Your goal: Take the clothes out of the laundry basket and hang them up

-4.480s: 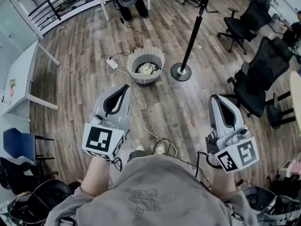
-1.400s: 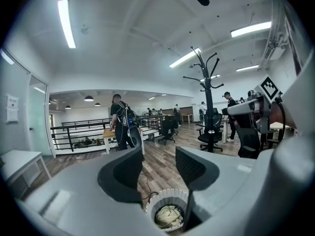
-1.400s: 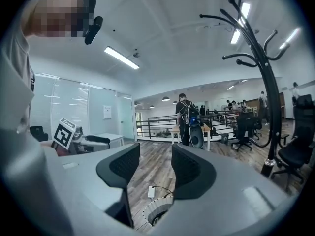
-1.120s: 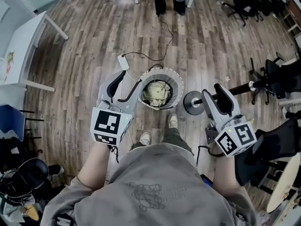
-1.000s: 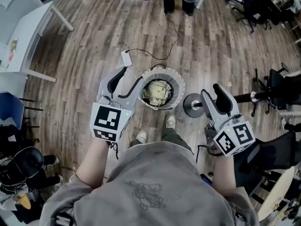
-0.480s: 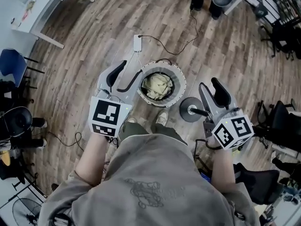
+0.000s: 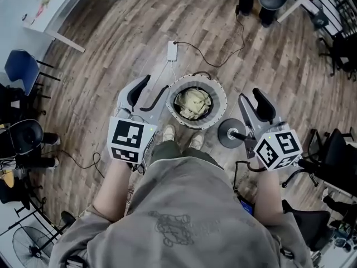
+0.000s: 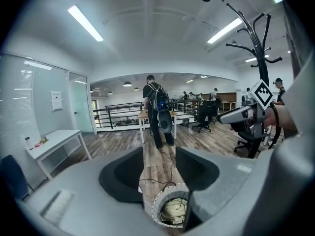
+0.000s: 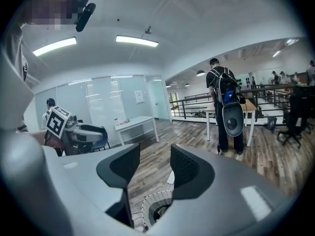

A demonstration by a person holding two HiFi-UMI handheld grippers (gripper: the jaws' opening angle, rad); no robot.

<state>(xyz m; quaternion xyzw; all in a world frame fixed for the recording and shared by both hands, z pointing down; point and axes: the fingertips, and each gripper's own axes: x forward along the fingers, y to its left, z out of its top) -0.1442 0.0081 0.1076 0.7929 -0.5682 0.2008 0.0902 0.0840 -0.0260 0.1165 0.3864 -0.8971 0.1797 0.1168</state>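
A white ribbed laundry basket (image 7: 215,91) stands on the wood floor just in front of my feet, with crumpled pale yellow clothes (image 7: 193,103) inside. My left gripper (image 7: 149,91) hovers at the basket's left rim, open and holding nothing. My right gripper (image 7: 254,109) hangs to the basket's right, above the coat stand's round base (image 7: 230,133), also open and empty. In the left gripper view the basket (image 8: 158,205) and clothes (image 8: 174,211) show low between the jaws. The right gripper view catches only the basket's rim (image 9: 155,200) at the bottom.
The black coat stand (image 8: 261,58) rises at the right. A white power strip (image 7: 172,50) with its cable lies beyond the basket. A person with a backpack (image 8: 157,107) stands at a far table. White table (image 7: 67,4), blue chair (image 7: 22,66) and office chairs (image 7: 334,155) ring the floor.
The basket now sits nearer my feet in the head view. Both grippers have sunk a little toward it, the right one drifting further over the stand's base. Both stay open and empty.
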